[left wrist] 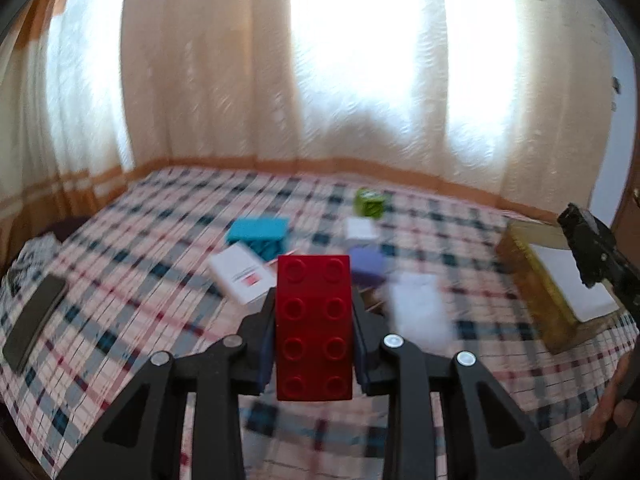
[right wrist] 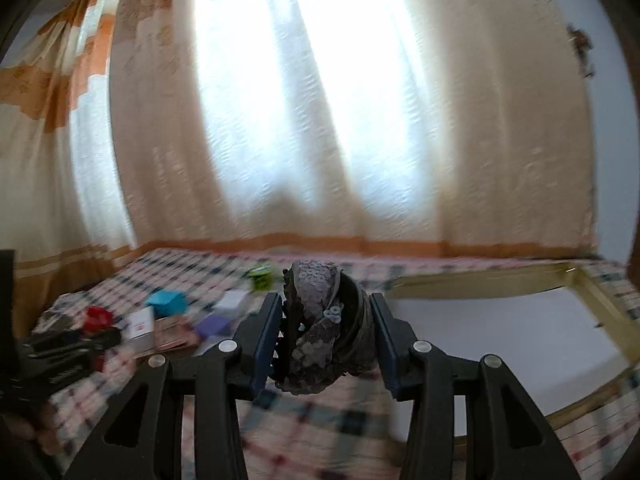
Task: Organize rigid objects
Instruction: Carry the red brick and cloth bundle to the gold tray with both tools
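My left gripper is shut on a red toy brick, held above the plaid cloth. My right gripper is shut on a dark patterned hair claw clip, held just left of the open yellow-rimmed box. That box also shows in the left wrist view, at the right. On the cloth lie a teal block, a purple block, a green block, a white cube and white boxes.
A dark phone lies at the left edge of the cloth. The right gripper's body shows over the box. Curtains hang behind the table. The left gripper with the red brick shows at the left in the right wrist view.
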Available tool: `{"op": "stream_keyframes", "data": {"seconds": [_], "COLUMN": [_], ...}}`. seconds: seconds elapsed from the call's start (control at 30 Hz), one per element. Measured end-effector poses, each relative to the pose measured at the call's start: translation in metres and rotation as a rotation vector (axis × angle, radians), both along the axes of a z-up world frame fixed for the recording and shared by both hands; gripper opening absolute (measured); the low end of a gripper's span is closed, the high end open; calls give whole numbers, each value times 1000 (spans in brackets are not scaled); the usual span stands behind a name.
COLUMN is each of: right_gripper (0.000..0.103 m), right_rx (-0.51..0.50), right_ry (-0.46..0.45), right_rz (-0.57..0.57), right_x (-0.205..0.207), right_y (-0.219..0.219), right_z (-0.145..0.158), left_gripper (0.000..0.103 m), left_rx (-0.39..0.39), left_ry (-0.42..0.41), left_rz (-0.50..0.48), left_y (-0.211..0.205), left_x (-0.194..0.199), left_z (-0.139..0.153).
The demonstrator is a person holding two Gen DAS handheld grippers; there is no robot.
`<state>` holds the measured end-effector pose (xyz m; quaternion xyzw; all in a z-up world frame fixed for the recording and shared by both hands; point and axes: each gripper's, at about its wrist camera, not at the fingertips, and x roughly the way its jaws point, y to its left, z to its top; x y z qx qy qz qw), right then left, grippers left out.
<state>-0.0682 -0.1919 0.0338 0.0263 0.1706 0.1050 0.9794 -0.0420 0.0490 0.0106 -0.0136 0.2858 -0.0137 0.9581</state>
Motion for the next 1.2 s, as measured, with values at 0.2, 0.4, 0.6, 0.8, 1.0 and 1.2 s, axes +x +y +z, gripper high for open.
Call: {"op": "stream_keyframes", "data": {"seconds": [0.2,0.4,0.6,0.8,1.0,1.2], "right_gripper": [47,47,47,47,47,47], "right_rx": [-16,-42,-93,-167,-110,-77], "right_ry": [-13,-19,23,94,153,209], "right_rz": [-136,-281,-429,-485,-489,-477], "right_x": [2,3,8,20,27,35], "right_y": [-51,-105,-159,-195,-217,-224], "right_z": [0,0,-6,-18,-21,-26], "left_gripper": [30,30,30,30,30,30], "left_rx": [-23,-36,-30,-51,-43,-10], "left_ry": [-16,-57,-75,-27,16,73], "left_rz": [-98,-211,-320,-388,-448,-464], "left_y": [-50,-113,-188,-254,-315,-335], "left_x": [12,18,24,37,41,47], "left_z": [10,24,27,20,10,-9]}}
